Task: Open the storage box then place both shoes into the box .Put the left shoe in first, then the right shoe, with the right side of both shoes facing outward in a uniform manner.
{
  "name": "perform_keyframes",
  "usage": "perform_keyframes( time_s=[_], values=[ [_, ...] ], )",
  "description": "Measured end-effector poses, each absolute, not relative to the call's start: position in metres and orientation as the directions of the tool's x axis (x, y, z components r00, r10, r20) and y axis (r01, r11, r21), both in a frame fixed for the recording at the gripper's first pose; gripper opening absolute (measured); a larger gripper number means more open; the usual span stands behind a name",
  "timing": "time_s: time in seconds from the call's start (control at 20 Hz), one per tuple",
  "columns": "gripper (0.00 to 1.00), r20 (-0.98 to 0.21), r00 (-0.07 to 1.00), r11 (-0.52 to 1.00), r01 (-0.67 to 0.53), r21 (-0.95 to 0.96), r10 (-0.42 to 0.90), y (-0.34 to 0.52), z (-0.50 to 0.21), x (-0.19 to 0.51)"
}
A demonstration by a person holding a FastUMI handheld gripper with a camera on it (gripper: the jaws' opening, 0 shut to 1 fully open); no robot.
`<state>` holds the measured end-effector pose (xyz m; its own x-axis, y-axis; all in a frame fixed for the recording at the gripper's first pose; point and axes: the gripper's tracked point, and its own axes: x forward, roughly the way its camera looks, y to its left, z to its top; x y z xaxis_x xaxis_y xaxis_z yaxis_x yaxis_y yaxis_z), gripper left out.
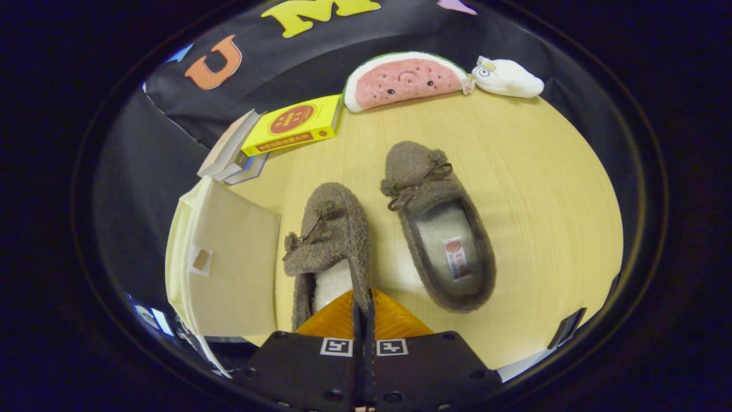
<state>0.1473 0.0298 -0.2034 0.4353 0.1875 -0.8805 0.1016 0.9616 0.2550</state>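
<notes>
Two brown fuzzy slippers with small bows lie toes-away on the pale wooden table (532,189). The left shoe (334,229) is right in front of me, and its right side wall runs into the narrow slit between my fingers. My gripper (363,300) is shut on that wall near the heel. The right shoe (440,223) lies flat a little to the right and further ahead, its white lining and label showing. To the left of the left shoe stands the cream storage box (229,263), its flap with a small cut-out handle raised open.
Beyond the box sits a stack of books (234,154) with a yellow book (294,123) on top. A watermelon plush (403,80) and a white plush (509,80) rest at the table's far edge against the black cloth wall.
</notes>
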Motion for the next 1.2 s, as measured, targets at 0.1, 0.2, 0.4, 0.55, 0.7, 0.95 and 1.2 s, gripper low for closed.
perform_keyframes(
  time_s=[0.1, 0.2, 0.4, 0.55, 0.7, 0.95, 1.2],
  values=[
    [0.00, -0.858, 0.471, 0.954, 0.096, 0.282, 0.207, 0.040, -0.175, 0.147],
    [0.00, -0.830, 0.512, 0.947, 0.088, 0.309, 0.223, 0.054, -0.143, 0.147],
    [0.00, -0.768, 0.597, 0.946, 0.047, 0.322, 0.232, 0.093, -0.082, 0.152],
    [0.00, -0.739, 0.623, 0.946, -0.005, 0.324, 0.256, 0.138, -0.057, 0.156],
    [0.00, -0.729, 0.626, 0.945, -0.040, 0.323, 0.276, 0.188, -0.056, 0.160],
    [0.01, -0.756, 0.591, 0.954, -0.086, 0.289, 0.282, 0.265, -0.099, 0.164],
    [0.00, -0.809, 0.544, 0.970, -0.040, 0.239, 0.221, 0.305, -0.155, 0.167]
  ],
)
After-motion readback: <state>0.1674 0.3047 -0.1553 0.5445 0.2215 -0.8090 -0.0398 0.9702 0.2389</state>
